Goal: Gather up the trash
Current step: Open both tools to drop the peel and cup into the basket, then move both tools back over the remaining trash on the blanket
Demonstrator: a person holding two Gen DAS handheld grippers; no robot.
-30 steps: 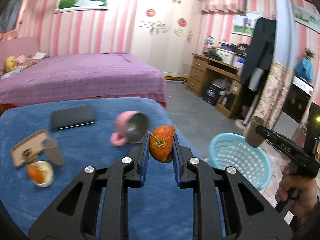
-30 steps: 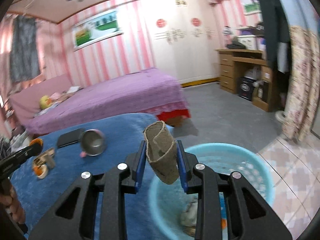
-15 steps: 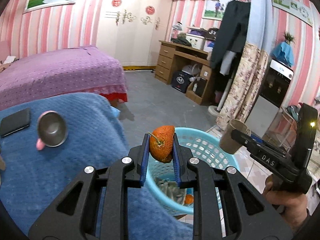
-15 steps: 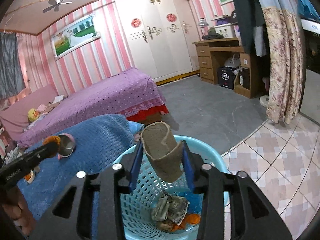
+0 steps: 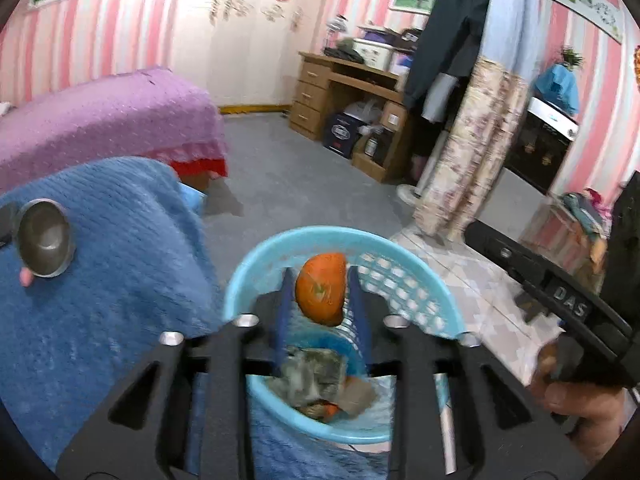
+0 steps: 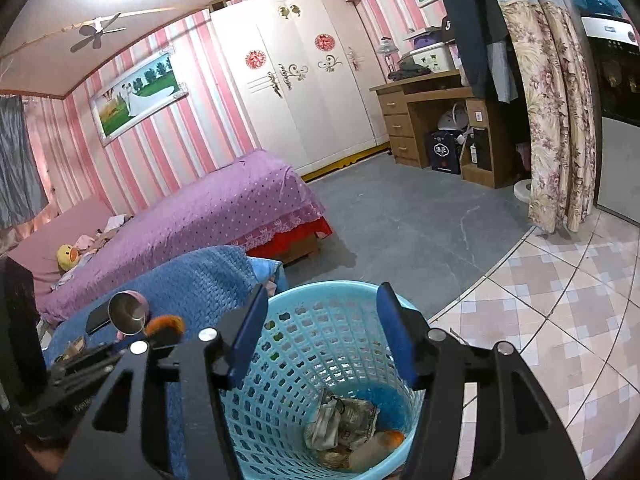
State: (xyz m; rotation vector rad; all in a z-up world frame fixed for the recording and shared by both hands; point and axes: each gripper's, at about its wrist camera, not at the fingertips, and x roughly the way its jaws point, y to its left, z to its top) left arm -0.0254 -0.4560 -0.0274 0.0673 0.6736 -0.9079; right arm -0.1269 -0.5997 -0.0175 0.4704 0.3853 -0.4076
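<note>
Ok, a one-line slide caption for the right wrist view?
Open right gripper above the blue basket, crumpled trash inside.

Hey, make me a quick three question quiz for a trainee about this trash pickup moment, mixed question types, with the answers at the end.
1. True or false: the right gripper is clamped on a cardboard tube.
2. Multiple choice: the orange peel is A) lying on the blue blanket, B) between the fingers of the left gripper above the basket, C) inside the metal cup.
3. Fill in: the crumpled wrappers lie at the ______ of the basket.

Key
1. False: its fingers stand open with nothing between them.
2. B
3. bottom
</note>
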